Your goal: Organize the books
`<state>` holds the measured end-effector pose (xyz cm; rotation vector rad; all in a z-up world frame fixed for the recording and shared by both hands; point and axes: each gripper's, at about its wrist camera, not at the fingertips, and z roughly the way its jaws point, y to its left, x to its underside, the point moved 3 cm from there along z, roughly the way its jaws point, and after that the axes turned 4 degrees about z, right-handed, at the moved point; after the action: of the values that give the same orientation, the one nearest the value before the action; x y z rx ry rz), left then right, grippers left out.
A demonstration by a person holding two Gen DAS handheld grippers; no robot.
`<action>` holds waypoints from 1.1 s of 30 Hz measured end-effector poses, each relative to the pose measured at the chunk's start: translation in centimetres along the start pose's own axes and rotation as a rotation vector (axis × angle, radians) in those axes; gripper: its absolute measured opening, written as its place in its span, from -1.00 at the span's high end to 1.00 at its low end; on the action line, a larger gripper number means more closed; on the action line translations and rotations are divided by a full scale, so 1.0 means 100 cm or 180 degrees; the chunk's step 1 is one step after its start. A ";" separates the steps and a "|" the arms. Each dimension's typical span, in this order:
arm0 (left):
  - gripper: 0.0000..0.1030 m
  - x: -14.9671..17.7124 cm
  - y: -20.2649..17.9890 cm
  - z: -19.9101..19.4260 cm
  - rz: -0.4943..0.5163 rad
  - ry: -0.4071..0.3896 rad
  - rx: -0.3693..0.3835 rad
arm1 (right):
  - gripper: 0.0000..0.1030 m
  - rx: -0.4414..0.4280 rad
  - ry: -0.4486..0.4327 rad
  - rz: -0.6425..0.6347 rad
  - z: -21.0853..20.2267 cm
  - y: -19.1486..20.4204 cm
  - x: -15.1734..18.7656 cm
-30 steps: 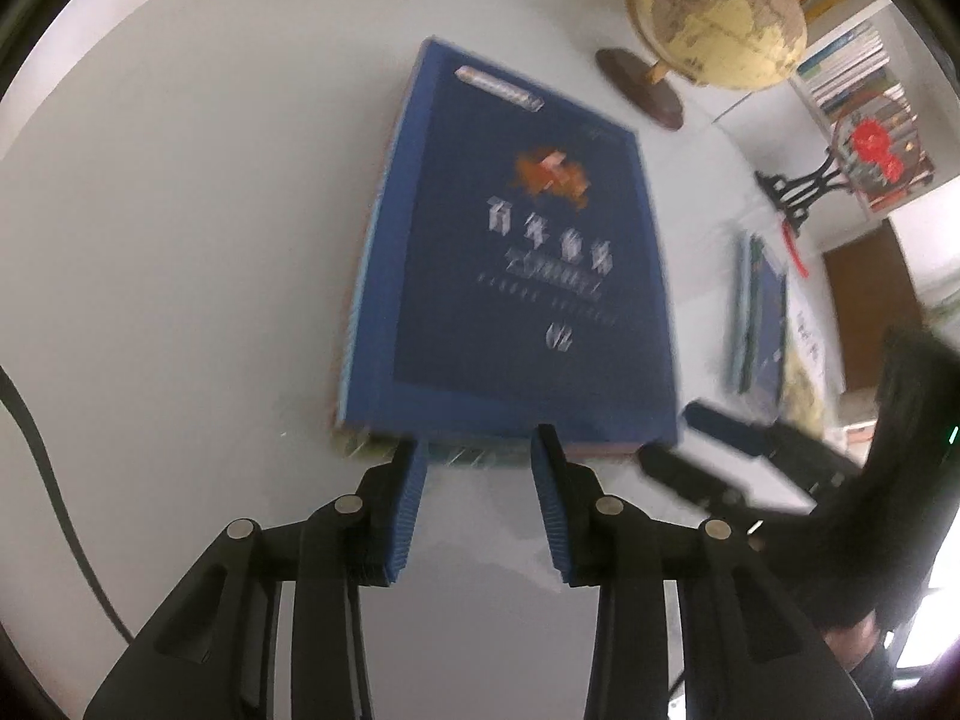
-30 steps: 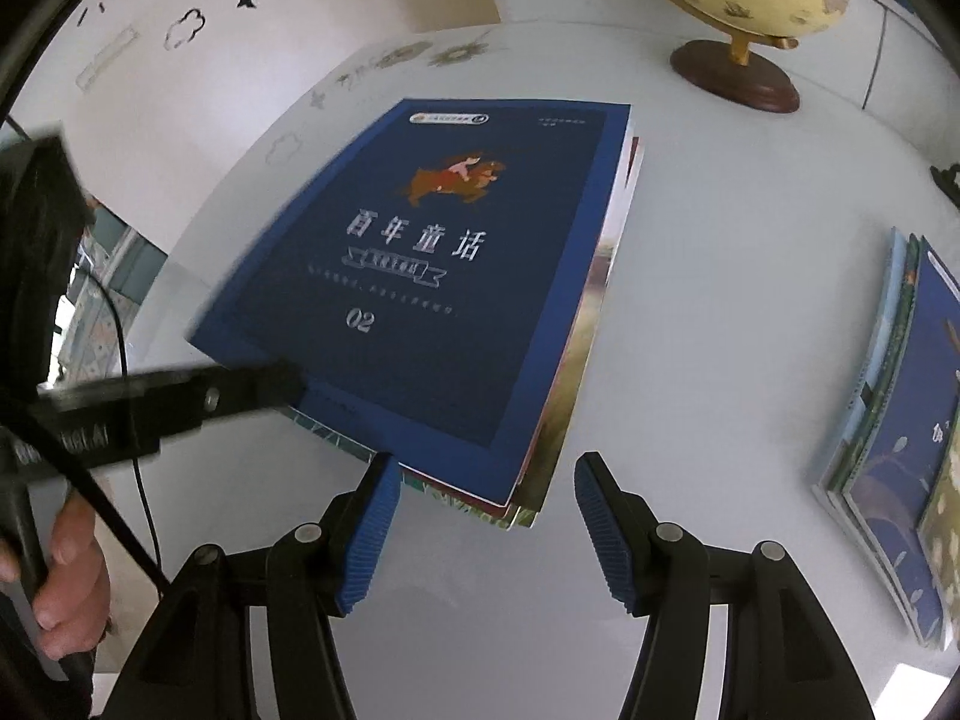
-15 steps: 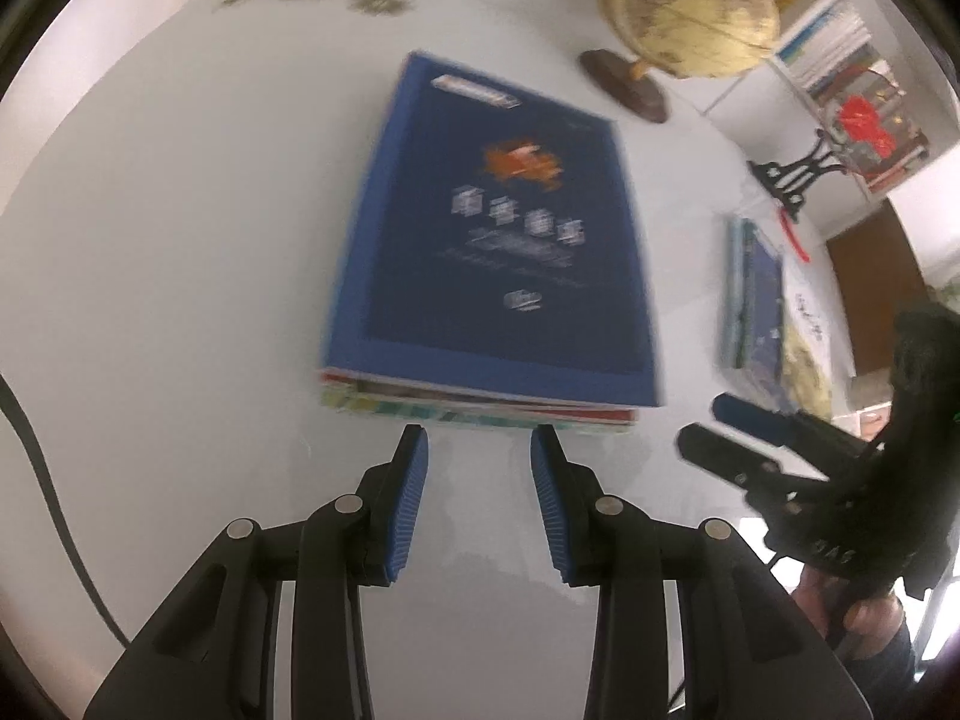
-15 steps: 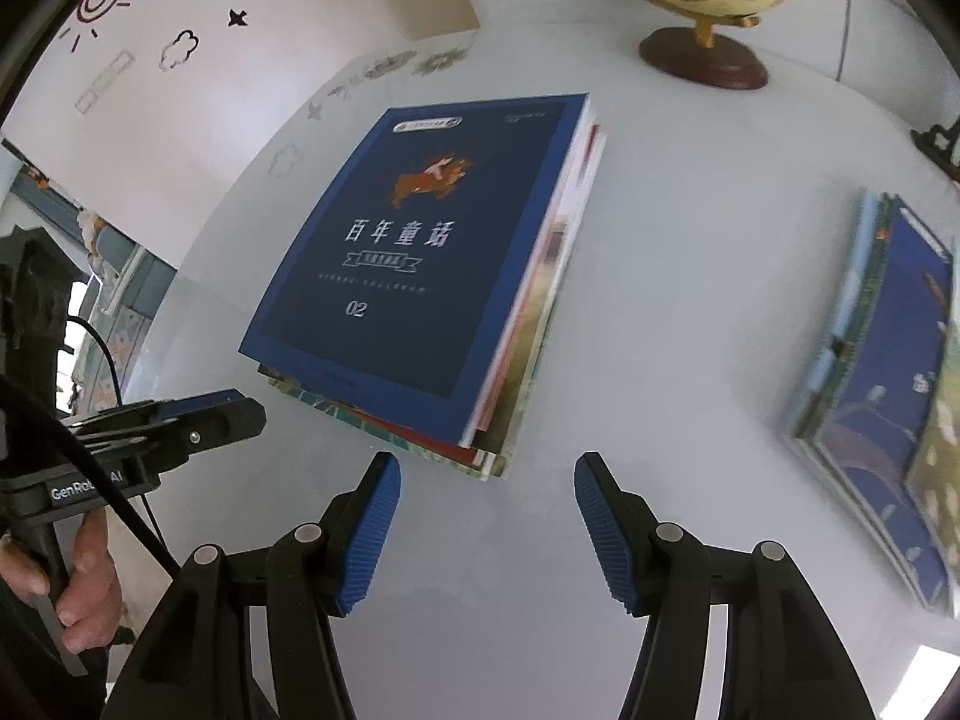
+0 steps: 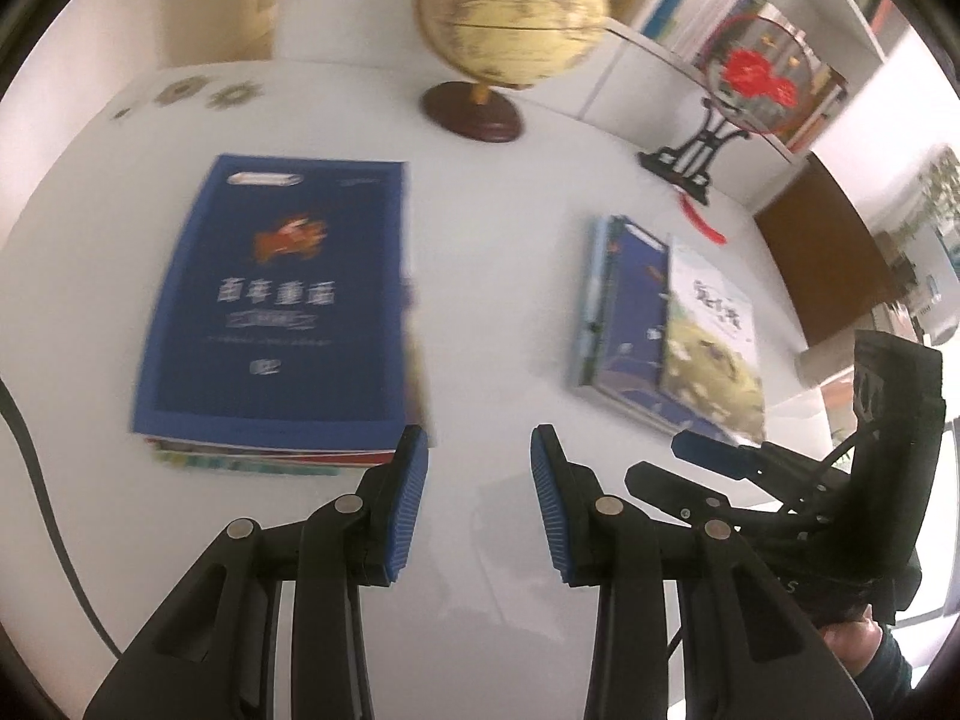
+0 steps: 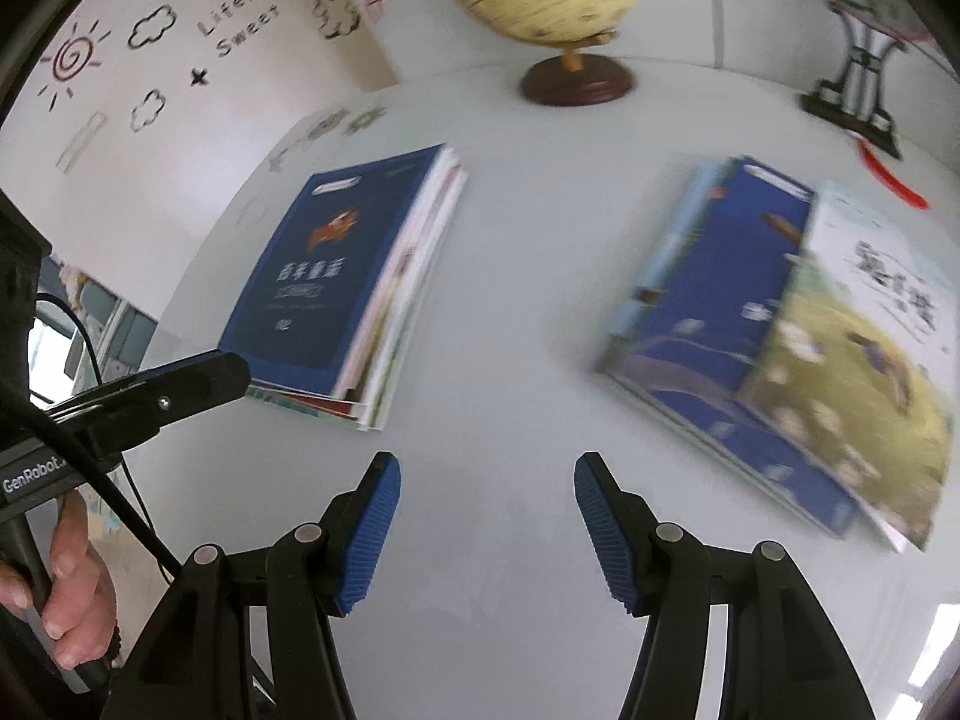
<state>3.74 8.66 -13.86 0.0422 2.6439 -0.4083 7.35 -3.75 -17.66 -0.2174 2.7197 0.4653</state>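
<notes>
Books, left stack (image 5: 270, 306): we are seeing a squared pile on the white table (image 5: 492, 312), a dark blue cover with an orange figure on top and colourful page edges showing beneath it.
Books, right pile (image 6: 798, 336): we are seeing a looser overlap, a blue cover partly under a white-and-yellow-green one, well apart from the left stack.
Change, views: we are noting that a second ago both cameras were looking closely at the near edge of the left stack; now both are taking in the whole stack, the bare table and the right pile.
Change, stack: we are finding its edges more even than a second ago.
Left tongs (image 5: 480, 510): we are holding them partly open and empty, above bare table just past the stack's near right corner.
Right tongs (image 6: 486, 528): we are holding them about half open and empty, over bare table between the two piles.
Meaning for task: we are judging the squaring of the left stack finished, and the loose right pile is probably the next work.
Containers: we are seeing none on the table; a shelf (image 5: 708, 6) behind is holding upright books.
Background: a globe (image 5: 510, 6) and a red ornament on a black stand (image 5: 750, 72) are standing at the far edge.
</notes>
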 end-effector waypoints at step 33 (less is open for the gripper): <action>0.36 -0.051 -0.169 0.171 0.0230 0.0361 0.0268 | -0.14 0.0415 -0.0226 0.1092 -0.058 -0.278 -0.016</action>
<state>14.14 -12.31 -21.38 0.1925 2.7255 -0.5064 12.73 -31.56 -19.98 0.2994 2.7097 0.3764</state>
